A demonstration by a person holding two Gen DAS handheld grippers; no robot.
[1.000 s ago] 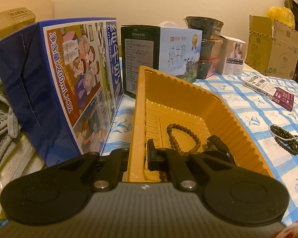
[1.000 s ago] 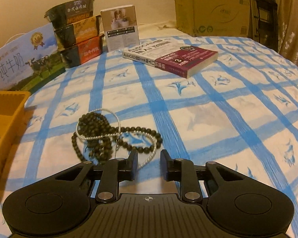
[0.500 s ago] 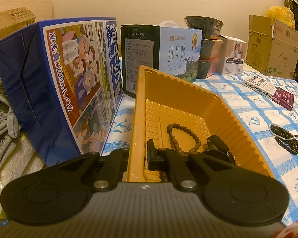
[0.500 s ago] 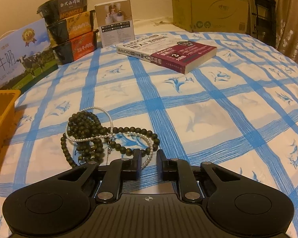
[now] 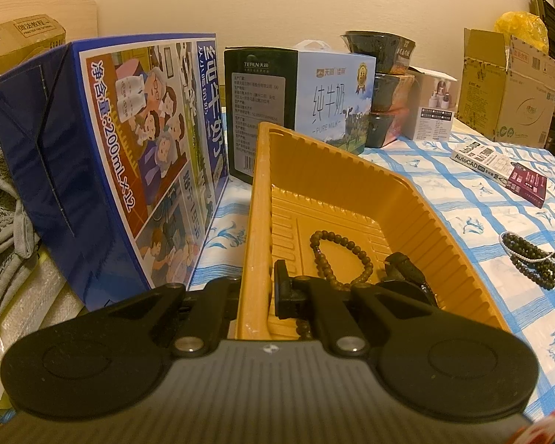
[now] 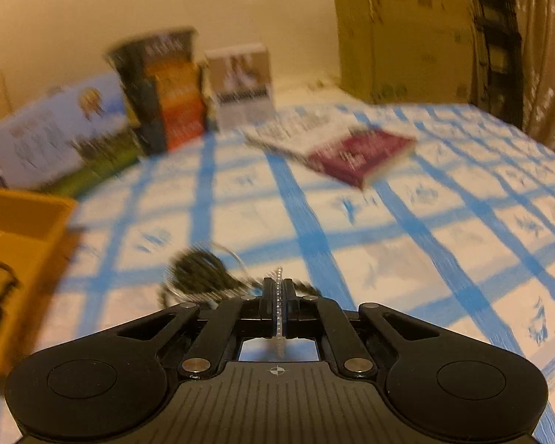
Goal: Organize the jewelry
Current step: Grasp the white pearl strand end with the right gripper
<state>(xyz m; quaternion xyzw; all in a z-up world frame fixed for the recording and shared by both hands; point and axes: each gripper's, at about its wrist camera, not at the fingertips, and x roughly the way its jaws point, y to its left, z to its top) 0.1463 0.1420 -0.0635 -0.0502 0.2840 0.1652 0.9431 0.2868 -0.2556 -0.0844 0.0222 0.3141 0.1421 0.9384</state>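
My left gripper (image 5: pixel 257 292) is shut on the near left wall of the yellow tray (image 5: pixel 255 222), one finger outside it and one inside. In the tray lie a brown bead bracelet (image 5: pixel 336 255) and a dark piece (image 5: pixel 403 266). In the blurred right wrist view my right gripper (image 6: pixel 278 296) has its jaws closing tight on a white pearl strand (image 6: pixel 278 307), which stands pinched between the pads. Just ahead of the fingers the dark bead pile (image 6: pixel 199 273) trails from the strand. The same pile (image 5: pixel 532 259) shows on the cloth at the right of the left wrist view.
A blue milk carton (image 5: pixel 111 170) leans left of the tray, with a green and white milk box (image 5: pixel 299 103) and stacked bowls (image 5: pixel 384 85) behind. A book (image 6: pixel 359 155) lies on the blue checked cloth (image 6: pixel 425 259). Cardboard box (image 6: pixel 407 37) at the back right, grey towels (image 5: pixel 0 185) far left.
The right gripper has closed onto the white pearl strand and risen, blurring its view; the bead pile has bunched up ahead of it. The left gripper and tray have not moved.
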